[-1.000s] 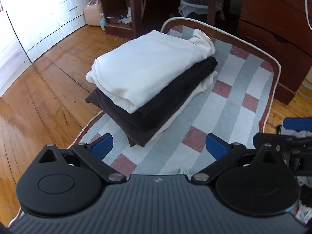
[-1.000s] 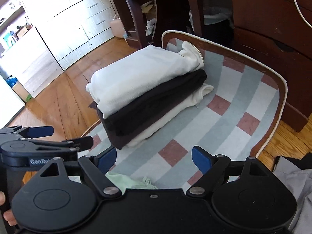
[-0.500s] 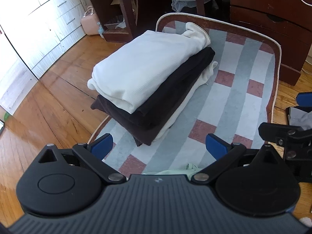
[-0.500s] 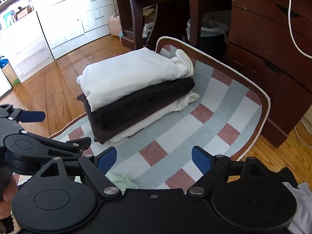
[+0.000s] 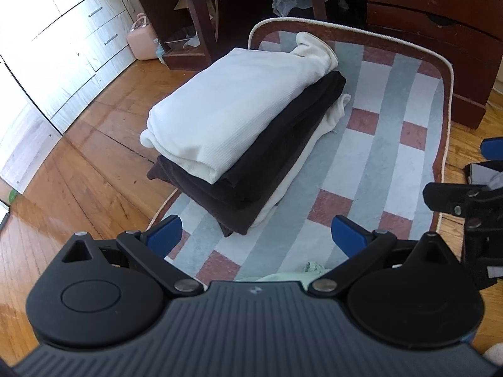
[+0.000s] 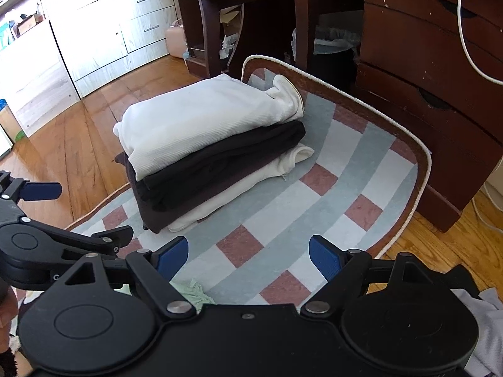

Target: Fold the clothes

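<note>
Left wrist view: the left gripper (image 5: 256,235) is held wide apart with nothing between its blue fingertips, above the near part of the checked rug (image 5: 371,163). Just under its body a pale green garment (image 5: 283,276) is glimpsed, mostly hidden. In the right wrist view the right gripper (image 6: 248,259) is likewise spread wide and empty, the same green cloth lying just below its left finger. At the right edge a grey garment (image 6: 484,308) is seen on the wooden floor (image 6: 63,144), off the rug. Farther on, a stack of folded clothes (image 6: 201,144) rests on the rug: white on top, dark in the middle, cream beneath.

A next piece seems about to be picked. It would best be taken by two corners or shoulder seams, one in each gripper, lifted clear and spread flat on the bare rug near the stack before any fold is made. The stack should be left undisturbed. Beyond it stand a dark wooden dresser (image 6: 424,72) and white drawers (image 6: 125,25).
</note>
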`<state>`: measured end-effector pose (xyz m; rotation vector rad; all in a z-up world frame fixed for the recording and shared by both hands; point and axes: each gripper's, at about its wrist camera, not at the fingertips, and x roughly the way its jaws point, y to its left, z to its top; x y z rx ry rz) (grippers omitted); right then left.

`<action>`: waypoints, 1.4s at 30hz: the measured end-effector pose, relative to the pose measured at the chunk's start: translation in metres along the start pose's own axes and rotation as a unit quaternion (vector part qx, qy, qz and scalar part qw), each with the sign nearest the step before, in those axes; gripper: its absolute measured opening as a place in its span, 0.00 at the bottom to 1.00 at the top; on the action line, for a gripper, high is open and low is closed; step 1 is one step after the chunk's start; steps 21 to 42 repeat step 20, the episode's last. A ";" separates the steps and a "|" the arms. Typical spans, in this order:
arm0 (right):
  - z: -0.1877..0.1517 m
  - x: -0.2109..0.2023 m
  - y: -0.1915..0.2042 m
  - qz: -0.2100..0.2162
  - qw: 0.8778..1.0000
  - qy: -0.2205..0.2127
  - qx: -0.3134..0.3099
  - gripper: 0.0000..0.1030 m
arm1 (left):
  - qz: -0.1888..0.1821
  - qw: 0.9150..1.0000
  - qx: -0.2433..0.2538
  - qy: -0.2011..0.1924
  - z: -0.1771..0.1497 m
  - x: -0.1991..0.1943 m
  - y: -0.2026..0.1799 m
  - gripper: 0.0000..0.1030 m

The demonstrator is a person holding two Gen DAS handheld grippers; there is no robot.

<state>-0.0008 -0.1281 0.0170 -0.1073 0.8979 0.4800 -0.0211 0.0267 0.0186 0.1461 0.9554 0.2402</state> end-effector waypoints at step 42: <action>-0.007 0.002 0.000 -0.003 1.000 0.007 0.003 0.85 | -0.001 1.000 -0.005 -0.025 -0.005 -0.009 -0.001 1.00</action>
